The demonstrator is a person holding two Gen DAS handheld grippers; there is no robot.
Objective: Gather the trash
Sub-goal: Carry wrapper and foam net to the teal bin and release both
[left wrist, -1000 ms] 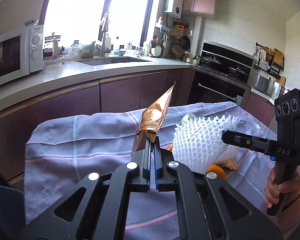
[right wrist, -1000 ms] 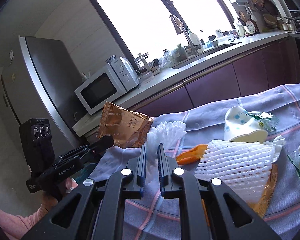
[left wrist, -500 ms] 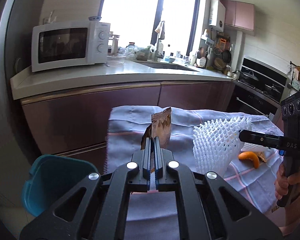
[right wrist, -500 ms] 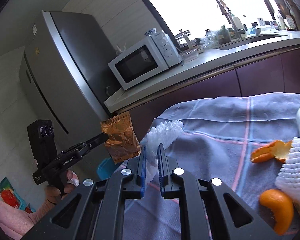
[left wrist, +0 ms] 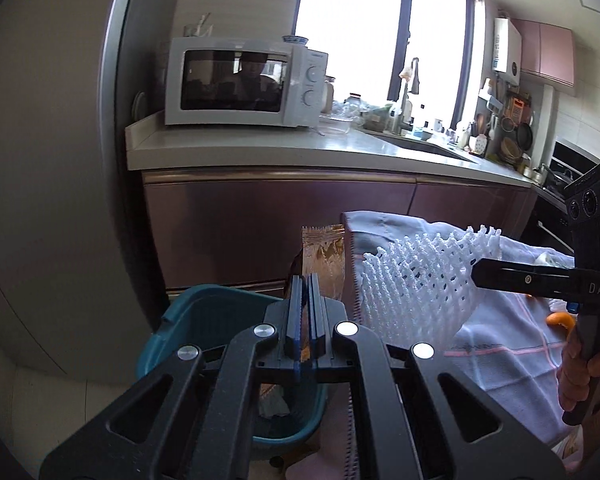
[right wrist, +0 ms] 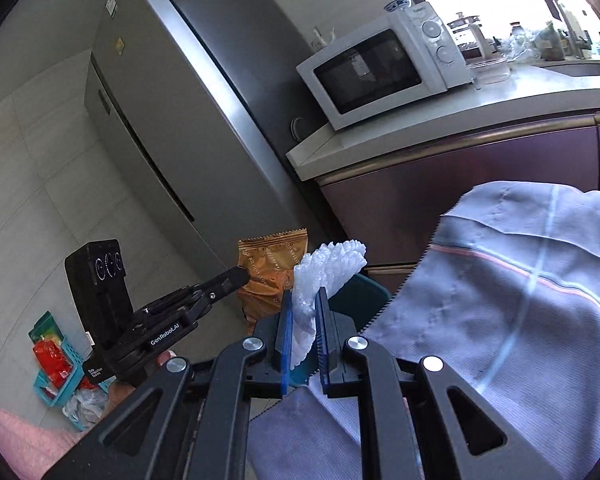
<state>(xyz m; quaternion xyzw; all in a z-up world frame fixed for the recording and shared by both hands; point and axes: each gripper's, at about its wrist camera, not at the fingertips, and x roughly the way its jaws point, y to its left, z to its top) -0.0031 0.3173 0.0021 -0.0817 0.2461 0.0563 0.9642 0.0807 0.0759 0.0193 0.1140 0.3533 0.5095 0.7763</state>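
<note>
My left gripper [left wrist: 305, 280] is shut on a brown foil snack wrapper [left wrist: 324, 260], which stands up between the pads above a teal bin [left wrist: 204, 312]. In the right wrist view the same wrapper [right wrist: 270, 276] hangs from the left gripper [right wrist: 242, 274]. My right gripper [right wrist: 305, 296] is shut on a white foam fruit net [right wrist: 324, 272], just off the table's left corner. The left wrist view shows that net [left wrist: 416, 284] held by the right gripper [left wrist: 478, 274] beside the wrapper. Some trash lies in the bin.
A table under a grey-blue checked cloth [right wrist: 520, 300] fills the right, with orange peel [left wrist: 558, 320] on it. Purple cabinets [left wrist: 280, 224] and a counter with a microwave [left wrist: 244, 82] stand behind. A steel fridge [right wrist: 172, 112] rises on the left, a basket of packets [right wrist: 56, 364] on the floor.
Both grippers swung left off the table with the wrapper and the foam net still held. The teal bin came into view and now lies below the left gripper.
</note>
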